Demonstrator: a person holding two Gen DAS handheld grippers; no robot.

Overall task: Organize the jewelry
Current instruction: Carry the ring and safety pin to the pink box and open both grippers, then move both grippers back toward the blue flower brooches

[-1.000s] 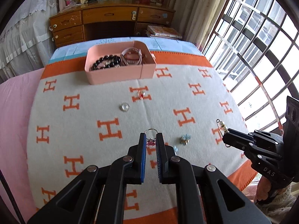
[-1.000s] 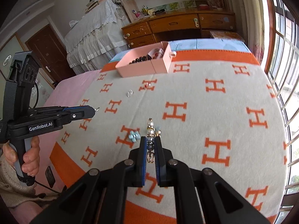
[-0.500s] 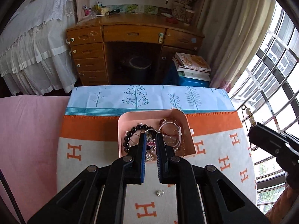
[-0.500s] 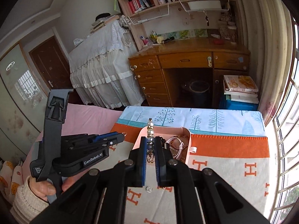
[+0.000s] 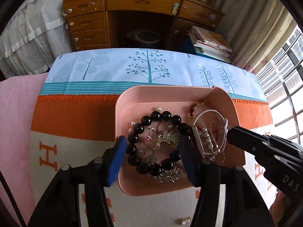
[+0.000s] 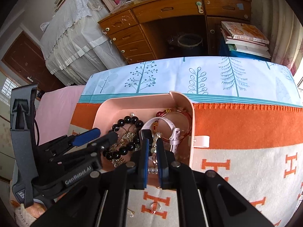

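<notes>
The pink jewelry box (image 5: 121, 106) sits on the orange-and-white H blanket and holds a black bead bracelet (image 5: 161, 116), gold leaf chains and a white watch (image 5: 221, 132). My left gripper (image 5: 152, 141) hangs over the box with its jaws opening wide. A small ring with a pink stone (image 5: 149, 136) lies loose below them, inside the bracelet. My right gripper (image 6: 152, 141) is over the box's right part, shut on a beaded pearl earring (image 6: 152, 170) that shows between its fingers. In the right wrist view the left gripper (image 6: 100, 136) stands beside it, over the same pink box (image 6: 191, 113).
A ring (image 6: 155, 206) and a small gold piece (image 6: 130, 212) lie on the blanket in front of the box. Beyond the tree-print cloth (image 5: 147, 70) stand a wooden desk (image 5: 142, 0), a bin (image 5: 147, 37) and stacked books (image 5: 210, 41). A barred window is at right.
Both grippers travelled across the blanket and now hang over the pink box. The left jaws have parted and the pink-stone ring has dropped into the box. The right gripper still holds the earring.
</notes>
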